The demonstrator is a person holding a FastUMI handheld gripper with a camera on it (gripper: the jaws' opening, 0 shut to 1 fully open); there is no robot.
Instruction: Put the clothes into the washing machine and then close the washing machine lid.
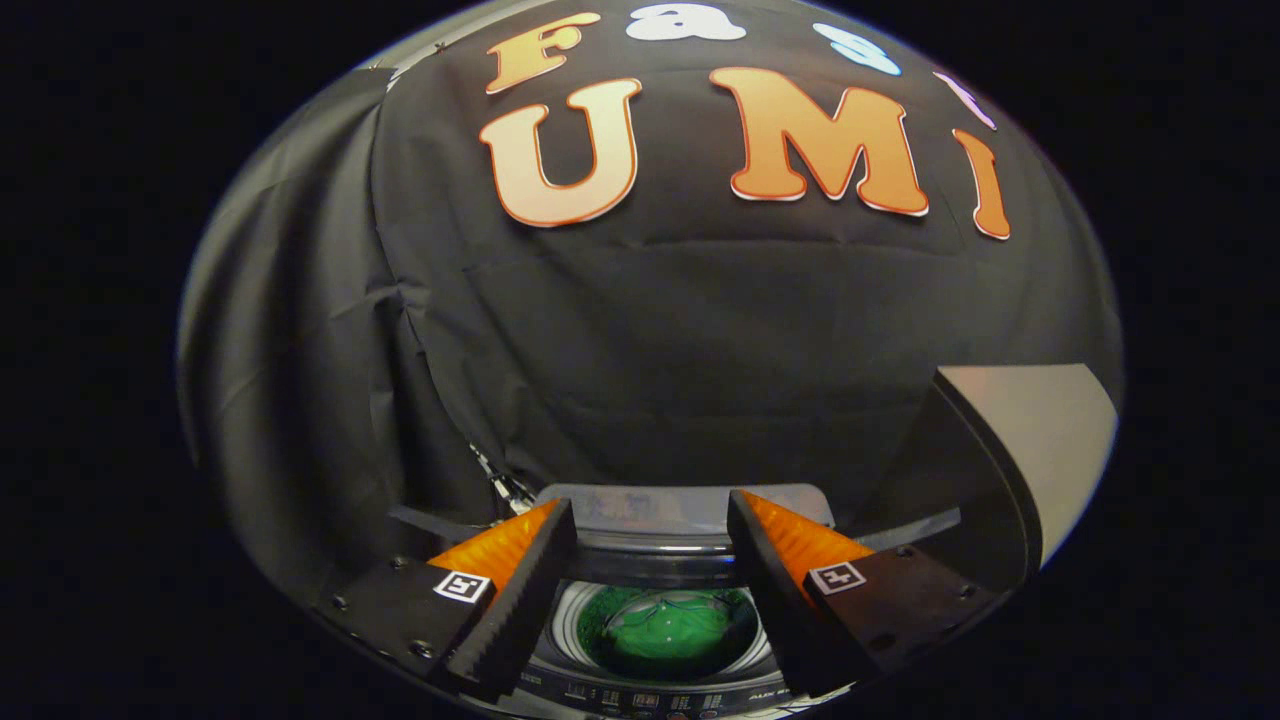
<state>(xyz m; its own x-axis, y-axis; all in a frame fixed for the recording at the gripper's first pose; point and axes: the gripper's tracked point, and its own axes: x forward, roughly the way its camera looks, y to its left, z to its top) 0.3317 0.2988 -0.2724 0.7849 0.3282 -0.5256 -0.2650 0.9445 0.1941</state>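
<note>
Gripper [650,545] hovers with fingers spread wide, holding nothing; low in the frame between them, green clothes [668,632] sit inside the open washing machine [660,570] drum.

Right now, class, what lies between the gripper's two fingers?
In the gripper view, the open gripper frames the washing machine's drum, with green clothes inside.

Green clothes [668,632] lie bunched in the washing machine [650,560] drum, bottom centre; lid [680,503] raised upright behind.
</note>
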